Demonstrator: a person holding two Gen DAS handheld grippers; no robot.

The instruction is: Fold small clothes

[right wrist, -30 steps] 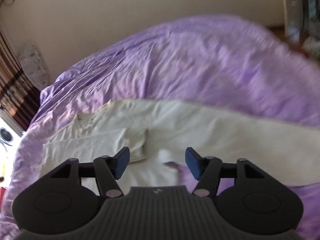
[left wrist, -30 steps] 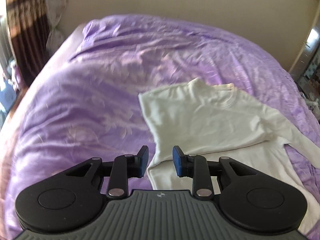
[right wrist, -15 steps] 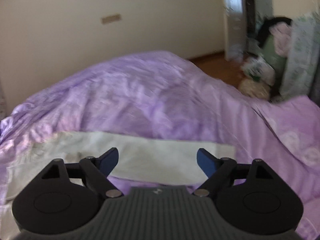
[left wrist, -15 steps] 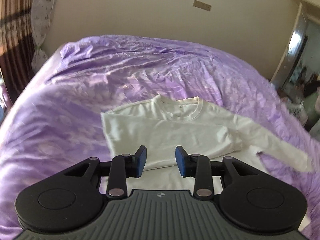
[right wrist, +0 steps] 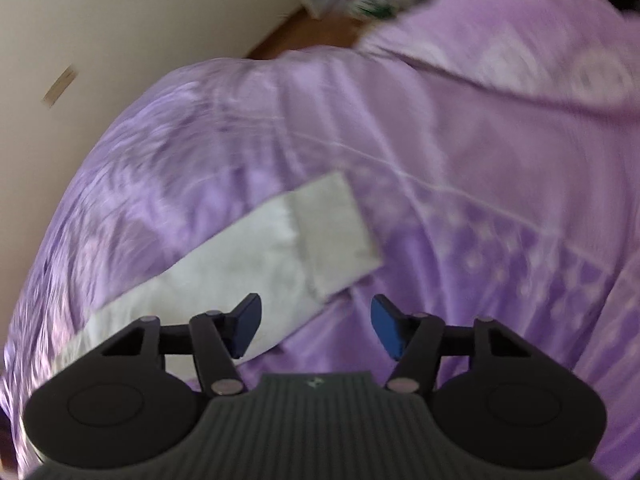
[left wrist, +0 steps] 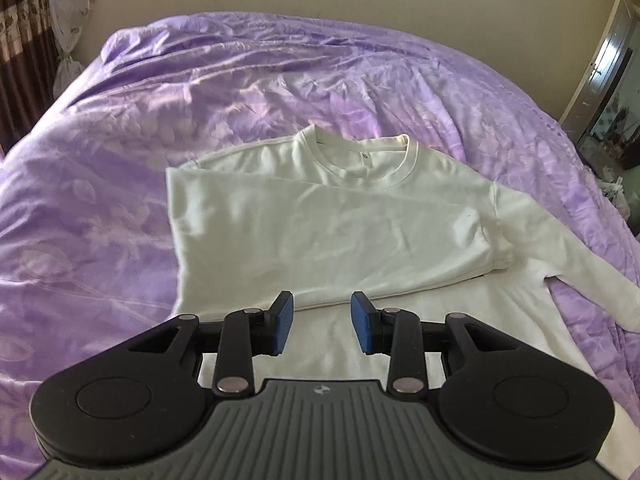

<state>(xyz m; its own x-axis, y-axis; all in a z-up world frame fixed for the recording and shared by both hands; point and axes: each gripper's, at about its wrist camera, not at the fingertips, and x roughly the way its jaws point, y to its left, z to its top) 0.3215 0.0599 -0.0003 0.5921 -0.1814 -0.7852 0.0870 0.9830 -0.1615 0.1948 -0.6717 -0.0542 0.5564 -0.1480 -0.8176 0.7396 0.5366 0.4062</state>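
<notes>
Wrinkled purple satin bedspread (left wrist: 120, 184) lay bare across the left and top of the left wrist frame. The cream long-sleeved sweatshirt (left wrist: 328, 224) filled the centre. Around its outstretched ribbed cuff (right wrist: 336, 232), purple cover lay open right and above.

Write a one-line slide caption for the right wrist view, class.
Open right gripper hovers over the cuff end of the white sweatshirt sleeve stretched across the purple bedspread, nothing between its jaws.

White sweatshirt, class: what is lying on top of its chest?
One sleeve lies folded across the white sweatshirt, below its collar. The chest beneath is covered, so it cannot be seen.
</notes>
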